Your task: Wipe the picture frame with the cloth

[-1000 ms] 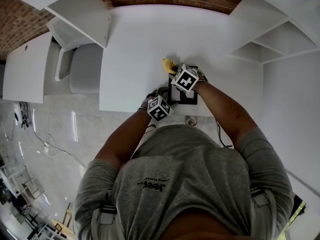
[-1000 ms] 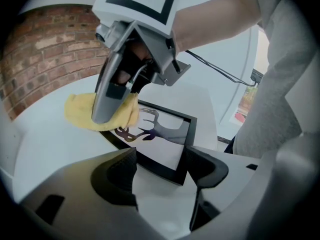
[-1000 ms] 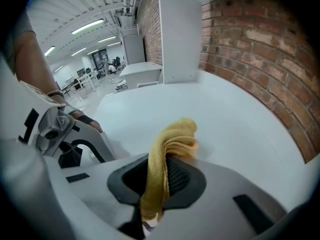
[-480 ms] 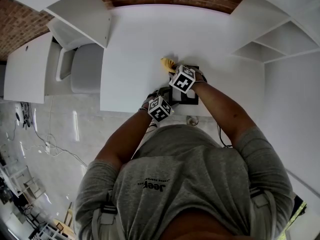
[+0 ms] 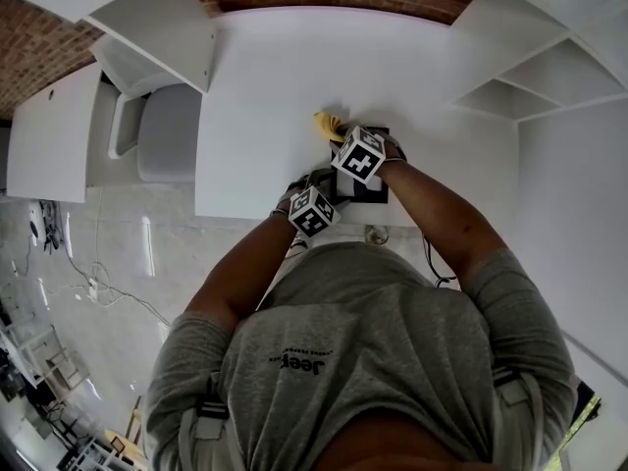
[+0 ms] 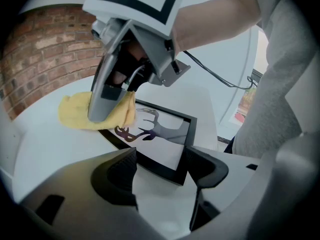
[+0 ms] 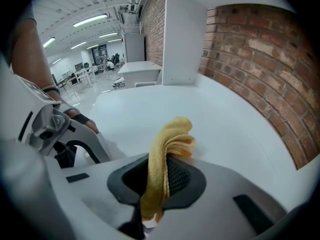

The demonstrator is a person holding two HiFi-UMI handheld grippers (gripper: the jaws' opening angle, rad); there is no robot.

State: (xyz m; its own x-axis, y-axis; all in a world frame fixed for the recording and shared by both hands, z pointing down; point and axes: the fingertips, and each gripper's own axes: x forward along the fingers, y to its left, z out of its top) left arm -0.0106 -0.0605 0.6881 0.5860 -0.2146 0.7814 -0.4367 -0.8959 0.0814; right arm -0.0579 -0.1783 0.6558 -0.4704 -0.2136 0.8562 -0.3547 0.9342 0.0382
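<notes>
A black picture frame (image 6: 165,144) with a dark antler print lies flat on the white table (image 5: 275,86). A yellow cloth (image 6: 75,115) rests on the frame's far left corner and spills onto the table. My right gripper (image 7: 160,179) is shut on the cloth (image 7: 167,149) and presses it down there. In the head view the cloth (image 5: 329,124) pokes out beyond the right gripper (image 5: 340,137). My left gripper (image 6: 165,176) is open, its jaws standing apart on either side of the frame's near corner. Both arms hide most of the frame (image 5: 376,192) from above.
A brick wall (image 7: 260,64) runs behind the table. White shelving (image 5: 530,77) stands at the right and a white cabinet (image 5: 157,27) at the left. A grey chair (image 5: 162,135) sits left of the table. A black cable (image 6: 215,74) hangs by the near edge.
My right gripper and the cloth have shifted slightly left over the frame's far corner. The left gripper has stayed put.
</notes>
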